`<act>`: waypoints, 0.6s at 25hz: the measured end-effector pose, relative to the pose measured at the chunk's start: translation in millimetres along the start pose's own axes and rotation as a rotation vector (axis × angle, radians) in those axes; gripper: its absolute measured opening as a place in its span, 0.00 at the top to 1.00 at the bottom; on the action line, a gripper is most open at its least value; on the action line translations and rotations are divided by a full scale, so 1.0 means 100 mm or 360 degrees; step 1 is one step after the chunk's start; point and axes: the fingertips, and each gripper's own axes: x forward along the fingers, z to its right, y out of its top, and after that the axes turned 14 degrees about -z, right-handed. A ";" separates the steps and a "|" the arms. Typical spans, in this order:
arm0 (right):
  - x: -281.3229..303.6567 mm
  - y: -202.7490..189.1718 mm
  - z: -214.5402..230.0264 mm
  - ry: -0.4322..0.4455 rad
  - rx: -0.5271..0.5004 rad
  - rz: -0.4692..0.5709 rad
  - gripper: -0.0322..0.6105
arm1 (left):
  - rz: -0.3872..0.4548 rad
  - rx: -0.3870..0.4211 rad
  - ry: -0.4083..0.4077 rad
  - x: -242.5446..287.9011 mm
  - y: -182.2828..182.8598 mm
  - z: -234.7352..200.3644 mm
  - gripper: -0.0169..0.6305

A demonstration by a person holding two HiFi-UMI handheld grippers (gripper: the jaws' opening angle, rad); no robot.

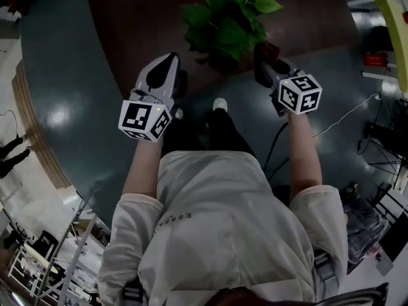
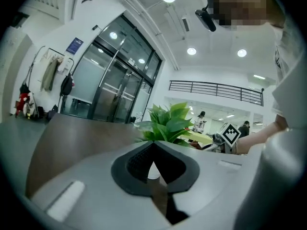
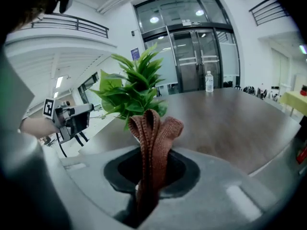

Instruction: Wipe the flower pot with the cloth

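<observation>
right gripper [image 1: 263, 59] is clamped tight on the brown cloth [image 3: 153, 128], which is folded into a loop and sticks up past the jaw tips, so there's plenty of fabric ahead of the metal to wipe with. left gripper [image 1: 169, 61] is fully closed with nothing in it, pointing at the same target from the other side. the target is the potted plant [image 1: 231, 14] on the dark wooden table [image 1: 140, 18], just ahead of both grippers. from above the flower pot itself is buried under the leaves, and i only catch a pale sliver that may be its wall through the left jaws [image 2: 152, 170]. so here's my plan as i see it: drop the right gripper below the foliage and lay the loose loop flat on the pot's side, not the jaw tips. then i stroke around the wall with light pressure. i'd open the left jaws and steady the rim from the opposite side first, because a light pot could slide or tip under a one-sided push. i'd keep the grip firm so the cloth doesn't pull out, and stay off the leaves.
</observation>
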 end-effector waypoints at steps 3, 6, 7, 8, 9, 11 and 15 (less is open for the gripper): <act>0.04 -0.09 -0.31 -0.0120 0.0160 0.0055 0.88 | -0.0068 0.0073 -0.0149 -0.07 0.00 -0.01 0.95; 0.16 -0.16 -0.62 -0.0180 0.0307 0.0055 0.88 | -0.0117 0.0169 -0.0234 -0.22 0.03 -0.09 0.95; 0.21 -0.17 -0.74 -0.0180 0.0334 0.0042 0.88 | -0.0122 0.0181 -0.0251 -0.26 0.04 -0.13 0.95; 0.28 -0.18 -0.86 -0.0177 0.0344 0.0022 0.88 | -0.0124 0.0182 -0.0267 -0.29 0.04 -0.18 0.95; 0.35 -0.19 -0.98 -0.0170 0.0342 -0.0004 0.88 | -0.0126 0.0179 -0.0281 -0.32 0.04 -0.21 0.95; 0.51 -0.20 -1.21 -0.0145 0.0338 -0.0051 0.88 | -0.0132 0.0171 -0.0310 -0.38 0.01 -0.26 0.95; 0.91 -0.02 -1.36 -0.0092 0.0422 -0.0054 0.88 | -0.0138 0.0116 -0.0351 -0.37 -0.05 -0.40 0.95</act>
